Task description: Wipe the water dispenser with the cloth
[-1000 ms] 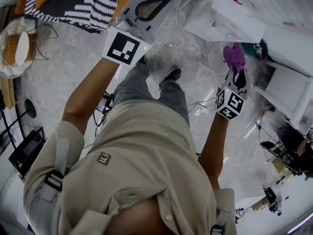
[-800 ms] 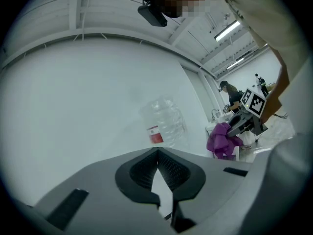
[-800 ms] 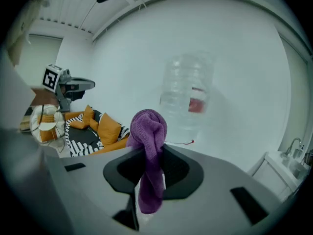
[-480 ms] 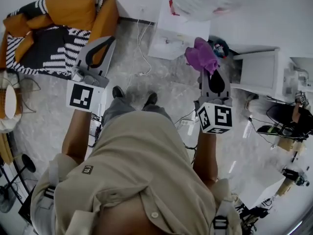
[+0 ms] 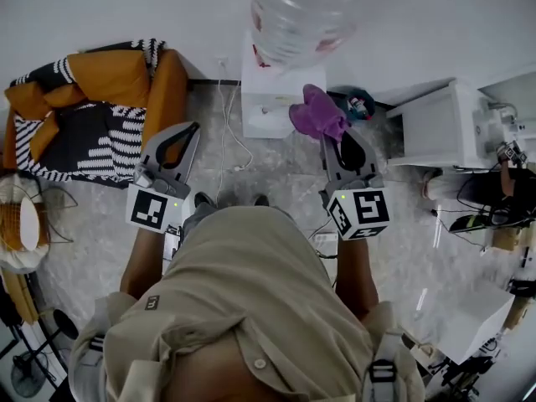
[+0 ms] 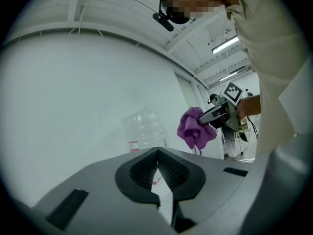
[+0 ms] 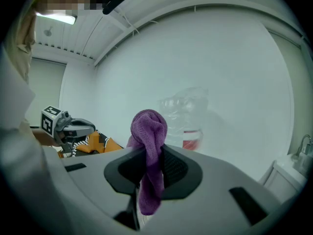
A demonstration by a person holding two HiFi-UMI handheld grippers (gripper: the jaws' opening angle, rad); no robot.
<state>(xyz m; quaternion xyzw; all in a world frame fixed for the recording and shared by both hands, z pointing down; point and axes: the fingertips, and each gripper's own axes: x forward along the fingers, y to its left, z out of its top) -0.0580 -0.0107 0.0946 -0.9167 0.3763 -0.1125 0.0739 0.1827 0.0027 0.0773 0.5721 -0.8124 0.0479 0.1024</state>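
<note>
Since half a second ago the water dispenser (image 5: 266, 99) has come to the top middle of the head view. Both forearms reach forward to it. The right gripper (image 5: 331, 141) is clenched on the purple cloth (image 5: 316, 114), just beside the dispenser's right front edge. The cloth's long axis runs along the jaws, bunched end beyond their tips. The left gripper (image 5: 194, 129) is pressed together and empty, left of the dispenser.

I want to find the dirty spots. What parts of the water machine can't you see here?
- Head view: the bottle covers the water dispenser's top; the upper edge cuts the bottle off.
- Head view: the cloth in the right gripper hides one side of the dispenser.
- Left gripper view: the left gripper hides everything under the bottle.
</note>
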